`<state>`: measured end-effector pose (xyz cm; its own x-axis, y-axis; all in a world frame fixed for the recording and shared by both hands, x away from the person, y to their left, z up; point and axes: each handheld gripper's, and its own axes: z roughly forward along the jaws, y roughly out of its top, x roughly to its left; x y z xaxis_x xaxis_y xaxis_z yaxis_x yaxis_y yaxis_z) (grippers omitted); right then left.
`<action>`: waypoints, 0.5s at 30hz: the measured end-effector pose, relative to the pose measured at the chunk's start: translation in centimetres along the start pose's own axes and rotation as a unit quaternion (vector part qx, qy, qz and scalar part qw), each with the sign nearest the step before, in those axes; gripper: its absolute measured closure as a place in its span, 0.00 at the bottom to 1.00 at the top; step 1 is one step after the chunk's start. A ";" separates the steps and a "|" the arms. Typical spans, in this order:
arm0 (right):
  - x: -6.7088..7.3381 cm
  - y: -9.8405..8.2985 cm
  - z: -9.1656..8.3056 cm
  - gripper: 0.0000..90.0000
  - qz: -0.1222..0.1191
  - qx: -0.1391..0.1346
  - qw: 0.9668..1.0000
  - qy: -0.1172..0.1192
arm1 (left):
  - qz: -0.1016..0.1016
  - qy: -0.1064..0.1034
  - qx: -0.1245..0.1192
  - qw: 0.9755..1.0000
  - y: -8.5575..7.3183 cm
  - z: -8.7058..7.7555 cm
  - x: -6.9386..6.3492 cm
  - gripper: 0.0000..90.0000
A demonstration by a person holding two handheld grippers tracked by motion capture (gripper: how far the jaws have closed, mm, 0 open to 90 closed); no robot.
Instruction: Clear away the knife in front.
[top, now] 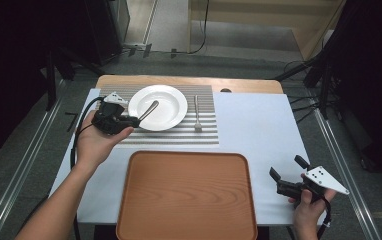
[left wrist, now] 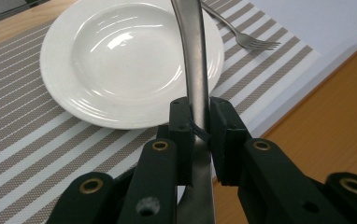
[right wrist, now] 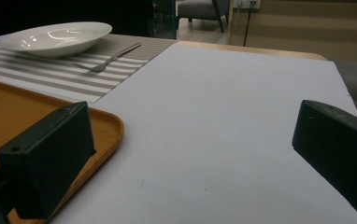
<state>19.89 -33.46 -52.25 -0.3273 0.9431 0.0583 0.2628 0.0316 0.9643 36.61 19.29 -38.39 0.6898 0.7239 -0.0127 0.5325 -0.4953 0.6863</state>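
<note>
On the striped placemat (top: 179,132), left tongs (top: 133,121) clamp a spoon (left wrist: 196,88) (over the plate (top: 171,117)); right tongs (top: 288,167) gape.

Black two-jaw left tool (top: 129,121), brass-ringed screws, trailing black cable, bare forearms

**Table layout**

A striped placemat (top: 179,131) lies at the table's (top: 259,125) far side, bearing a plate (top: 166,117) on its left part and a fork (top: 197,114) to the plate's right. A tray (top: 189,200) sits on the near side, just before the placemat. A utensil handle (top: 149,110) reaches over the plate's left rim.
</note>
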 end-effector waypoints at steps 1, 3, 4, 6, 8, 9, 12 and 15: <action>0.0 0.0 0.0 0.00 0.000 0.000 1.000 0.000 | 0.000 0.000 0.000 1.000 0.0 0.0 0.0 0.89; 0.0 0.0 0.0 0.00 0.000 0.000 1.000 0.000 | 0.005 -0.005 0.001 1.000 -0.2 0.0 -0.6 0.89; 0.0 0.0 0.0 0.00 0.001 0.000 1.000 0.000 | 0.011 -0.006 0.000 1.000 -0.5 0.0 -1.2 0.89; 0.0 0.0 0.0 0.00 0.002 0.000 1.000 0.000 | 0.012 -0.012 -0.002 1.000 -0.7 -0.1 -1.6 0.89; 0.0 0.0 0.0 0.00 0.003 0.000 1.000 0.000 | 0.014 -0.015 -0.004 1.000 -0.9 -0.1 -1.9 0.89; 0.0 0.0 0.0 0.00 0.002 0.000 1.000 0.000 | 0.015 -0.015 -0.002 1.000 -1.0 -0.1 -2.1 0.89; 0.0 0.0 0.0 0.00 0.002 0.000 1.000 0.000 | 0.018 -0.020 -0.007 1.000 -1.6 -0.3 -2.7 0.89; 0.0 0.0 0.0 0.00 0.002 -0.001 1.000 0.001 | 0.020 -0.024 -0.012 0.999 -2.0 -0.5 -3.2 0.89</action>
<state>19.87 -33.49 -52.25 -0.3270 0.9429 0.0627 0.2631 0.0271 0.9644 33.09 18.20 -39.40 0.7329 0.6800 -0.0202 0.4929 -0.5103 0.7047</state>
